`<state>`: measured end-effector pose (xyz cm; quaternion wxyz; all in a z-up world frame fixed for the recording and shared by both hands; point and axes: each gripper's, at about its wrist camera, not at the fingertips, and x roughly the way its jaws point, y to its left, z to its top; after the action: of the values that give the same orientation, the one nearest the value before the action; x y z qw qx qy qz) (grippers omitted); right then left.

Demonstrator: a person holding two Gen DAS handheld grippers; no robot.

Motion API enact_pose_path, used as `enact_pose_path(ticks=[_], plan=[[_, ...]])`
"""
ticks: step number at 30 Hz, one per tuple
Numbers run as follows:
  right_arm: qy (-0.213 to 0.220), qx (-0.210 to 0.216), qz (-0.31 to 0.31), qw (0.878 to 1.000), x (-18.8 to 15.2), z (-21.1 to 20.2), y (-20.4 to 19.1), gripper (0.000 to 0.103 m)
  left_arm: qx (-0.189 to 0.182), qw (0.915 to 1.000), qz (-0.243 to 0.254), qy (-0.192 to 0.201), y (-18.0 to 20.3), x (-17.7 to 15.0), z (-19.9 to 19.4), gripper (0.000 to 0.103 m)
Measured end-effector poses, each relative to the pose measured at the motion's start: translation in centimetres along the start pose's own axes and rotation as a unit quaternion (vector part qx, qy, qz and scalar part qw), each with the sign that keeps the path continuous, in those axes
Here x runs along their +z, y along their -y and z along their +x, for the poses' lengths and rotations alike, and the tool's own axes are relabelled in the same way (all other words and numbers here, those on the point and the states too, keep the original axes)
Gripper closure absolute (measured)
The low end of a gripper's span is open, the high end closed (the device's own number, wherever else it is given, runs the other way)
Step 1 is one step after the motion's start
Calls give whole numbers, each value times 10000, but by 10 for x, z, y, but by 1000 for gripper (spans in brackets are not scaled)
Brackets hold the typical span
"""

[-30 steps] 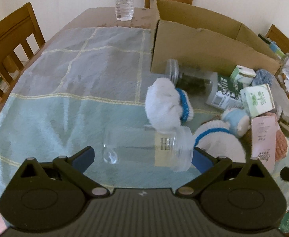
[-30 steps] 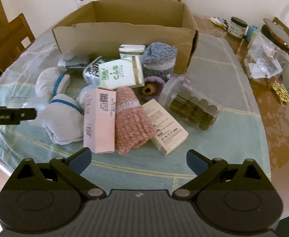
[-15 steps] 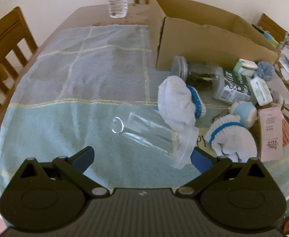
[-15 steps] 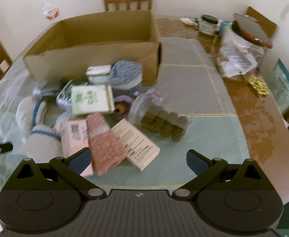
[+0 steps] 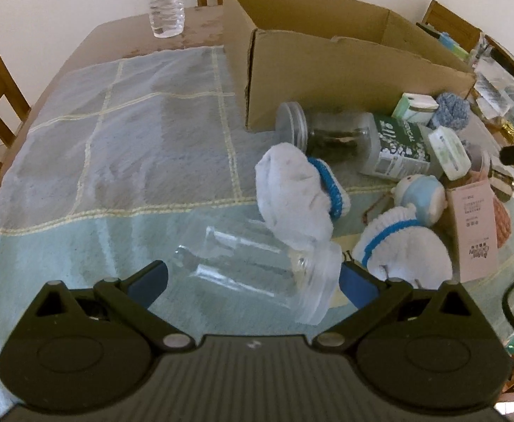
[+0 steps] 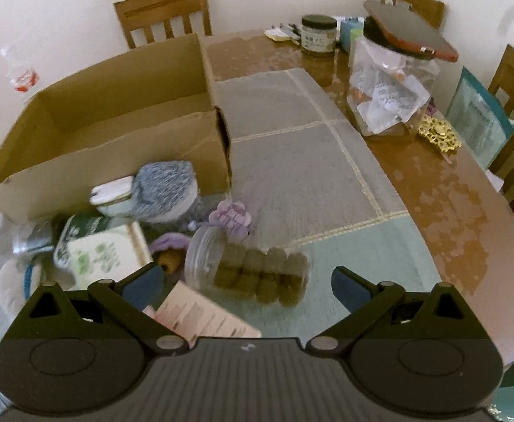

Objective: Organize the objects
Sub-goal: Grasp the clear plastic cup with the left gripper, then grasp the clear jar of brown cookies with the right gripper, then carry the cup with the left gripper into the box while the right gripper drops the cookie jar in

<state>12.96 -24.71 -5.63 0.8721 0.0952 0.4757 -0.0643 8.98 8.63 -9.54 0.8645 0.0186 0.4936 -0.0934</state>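
A worktop [image 5: 91,52] covered by a grey and pale green checked cloth [image 5: 116,161] carries a loose heap of small items in front of an open cardboard box [image 5: 344,81]. The left hand-held gripper [image 5: 253,277] has its jaws spread wide around an empty clear jar [image 5: 257,267] lying on its side, lid end to the right; the blue fingers sit at either end of it, and whether they touch the glass is hard to tell. A white sock with a blue band [image 5: 299,197] rests against the jar's far side, and a second like it [image 5: 404,253] lies further right. Behind them a jar of dark contents [image 5: 330,133] lies against the box wall, beside a green-labelled container [image 5: 397,147]. A pink carton [image 5: 475,228] is partly cut off behind other things. A water bottle [image 5: 165,0] stands at the far edge. The right hand-held gripper [image 6: 246,281] is also wide open and empty, hovering over a clear tub of brown biscuits [image 6: 249,270] lying on its side. This view is blurred: a grey knitted bundle [image 6: 165,190], a green and white pack [image 6: 98,256] and a purple item [image 6: 230,216] are hard to make out. A printed carton [image 6: 200,316] is half hidden by the gripper body. The box interior looks bare, though its near wall hides part of the floor.
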Motion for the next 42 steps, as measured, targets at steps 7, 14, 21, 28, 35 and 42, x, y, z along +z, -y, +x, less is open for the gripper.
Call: enact_pose_path(ticks=[7, 14, 21, 28, 35, 42], plan=[[-306, 9, 74, 9995, 8, 26, 3, 0, 55, 9994, 344, 16, 10, 6, 5, 1], [-551, 119, 313, 9979, 9, 46, 6, 0, 113, 9975, 688, 62, 13, 8, 7, 1], [-606, 105, 447, 9971, 11, 55, 7, 0, 34, 9957, 929, 48, 11, 8, 10, 3], [-688, 7, 338, 9971, 14, 57, 4, 6, -137, 9950, 986, 2, 6, 11, 11, 5], [-730, -63, 32, 9973, 16, 51, 4, 7, -192, 9949, 987, -58, 0, 16, 7, 5], [-653, 11, -283, 9975, 22, 38, 4, 7, -113, 9944, 1050, 10, -1, 26, -1, 5]])
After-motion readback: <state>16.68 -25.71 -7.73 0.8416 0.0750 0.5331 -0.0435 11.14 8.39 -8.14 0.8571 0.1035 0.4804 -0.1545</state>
